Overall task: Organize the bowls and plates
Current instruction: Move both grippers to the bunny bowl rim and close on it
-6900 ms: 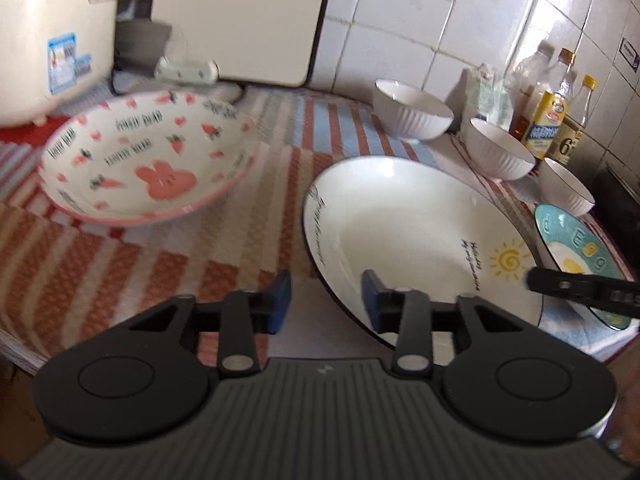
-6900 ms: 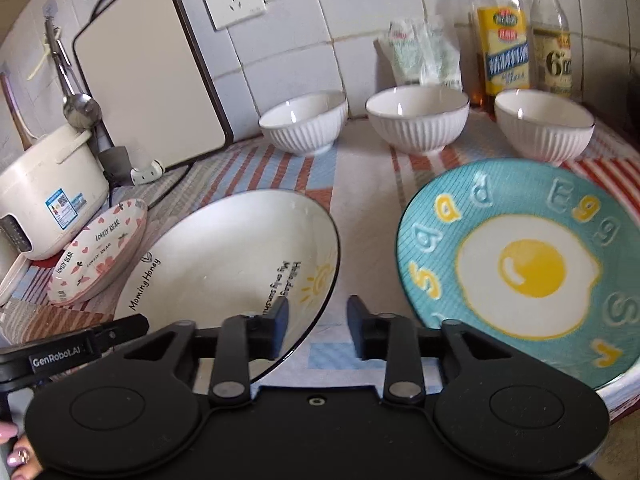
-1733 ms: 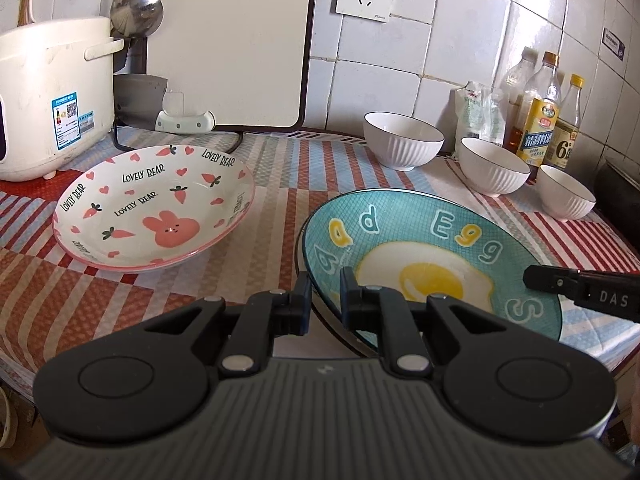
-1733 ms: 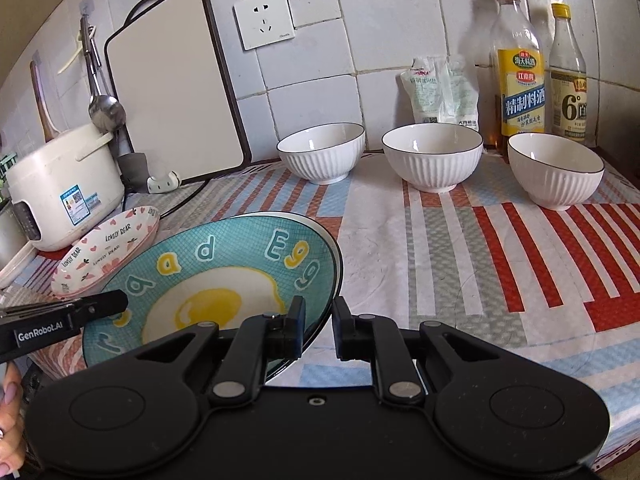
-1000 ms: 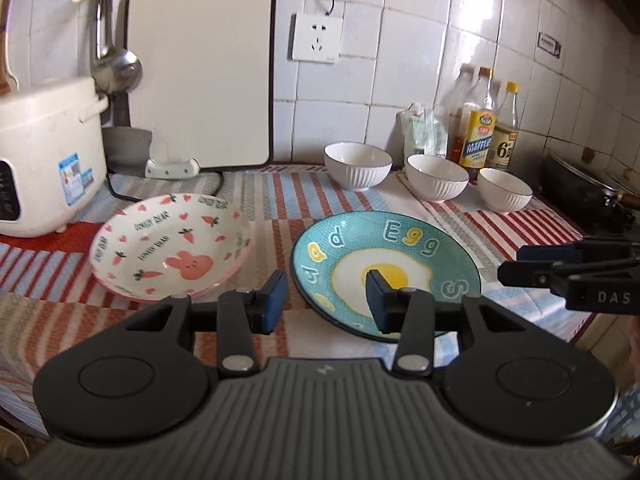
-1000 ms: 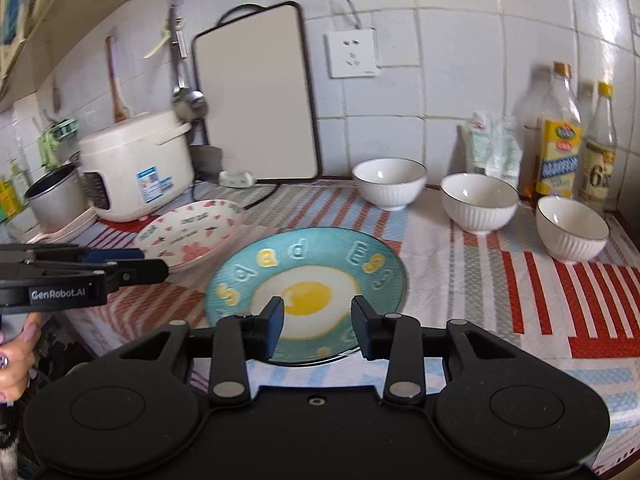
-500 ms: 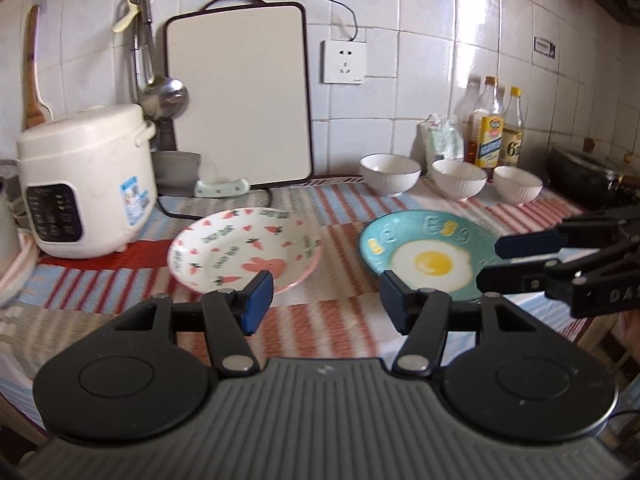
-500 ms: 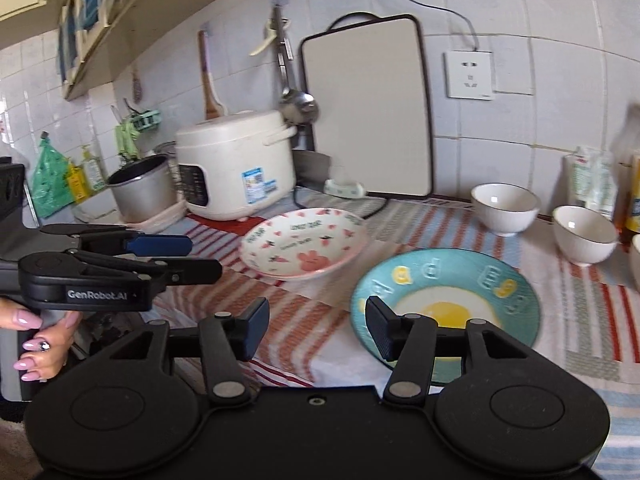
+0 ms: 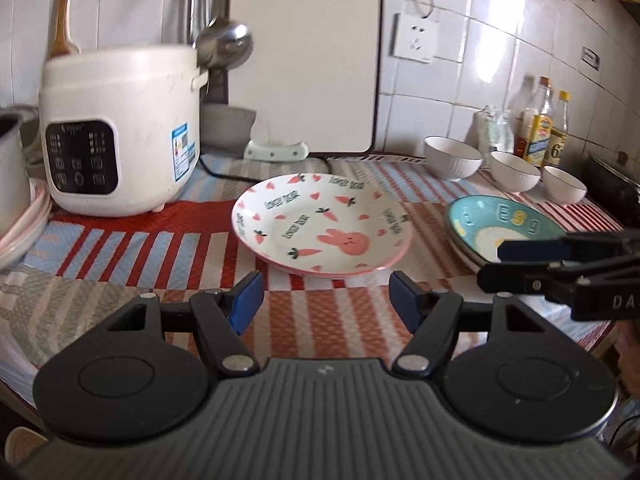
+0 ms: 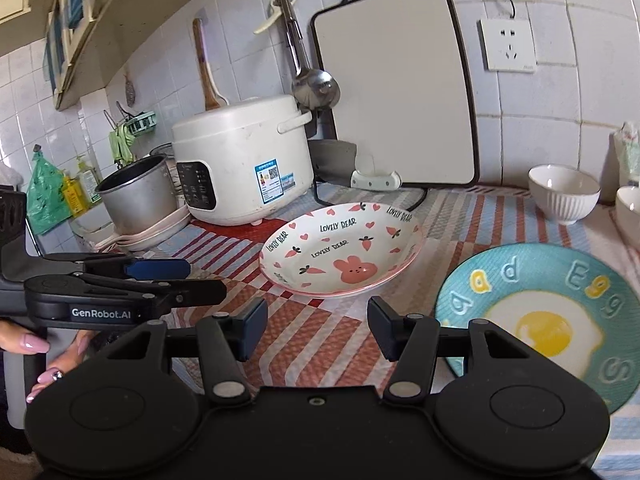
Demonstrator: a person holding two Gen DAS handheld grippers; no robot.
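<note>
A striped cloth [image 9: 200,248] is spread over the counter, with white wall tiles [image 9: 500,40] behind. From left to right are seen a rice cooker [image 9: 120,136], the bunny plate [image 9: 320,228] at 12 o'clock of the left gripper [image 9: 326,300], the egg plate [image 9: 496,224] at 2 o'clock, and three white bowls [image 9: 516,170]. Only in the right view is a metal pot [image 10: 136,196] shown; both the left gripper and the right gripper [image 10: 316,326] have just been opened wider, and nothing is held.
</note>
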